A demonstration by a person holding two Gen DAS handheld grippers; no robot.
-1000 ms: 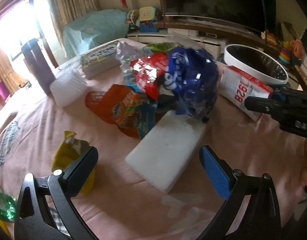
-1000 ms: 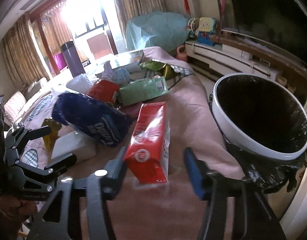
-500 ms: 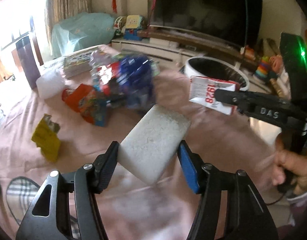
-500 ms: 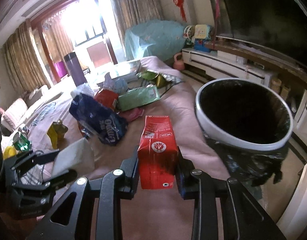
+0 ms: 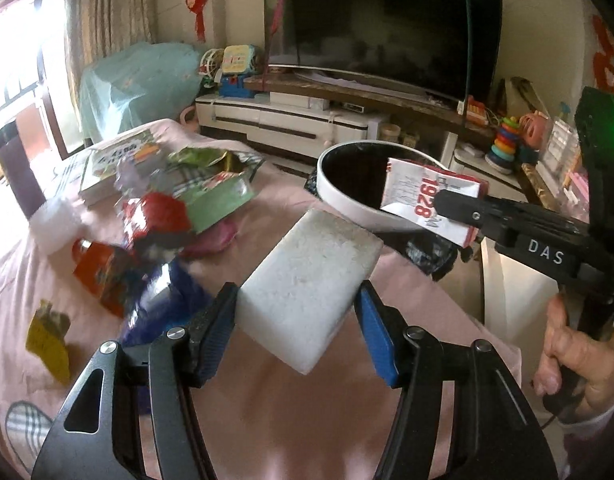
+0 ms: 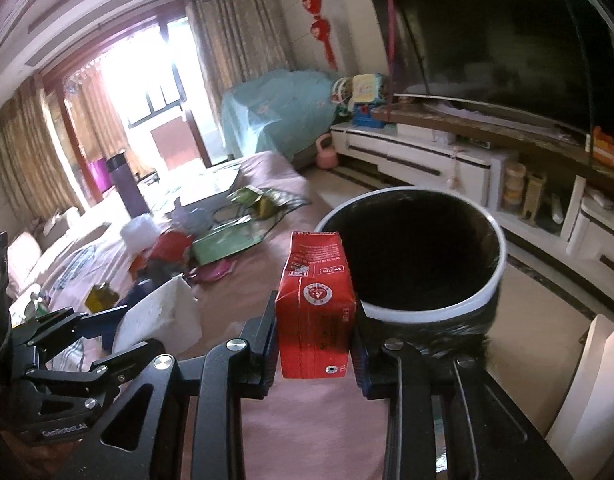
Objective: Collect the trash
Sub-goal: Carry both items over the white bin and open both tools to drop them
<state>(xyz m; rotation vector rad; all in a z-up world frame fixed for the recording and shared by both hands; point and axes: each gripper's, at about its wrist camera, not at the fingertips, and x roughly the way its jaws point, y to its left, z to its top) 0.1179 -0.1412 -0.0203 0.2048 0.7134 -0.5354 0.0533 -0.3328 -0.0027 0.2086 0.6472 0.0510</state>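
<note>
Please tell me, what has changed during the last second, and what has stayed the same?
Both grippers closed on trash and lifted it: the left gripper took the white foam block, the right gripper took the red carton and carried it toward the bin. The wrapper pile stays on the table.

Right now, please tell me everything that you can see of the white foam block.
The white foam block is a flat rectangular slab with a rough, grainy surface that looks like styrofoam, its corners slightly worn. The left hand-held gripper is shut on it, one pad pressing each long side. It is lifted off the pink tablecloth and tilted, its far end raised toward the white-rimmed bin. In the right wrist view it shows as a white sheet between the same fingers. Nothing else touches it.
</note>
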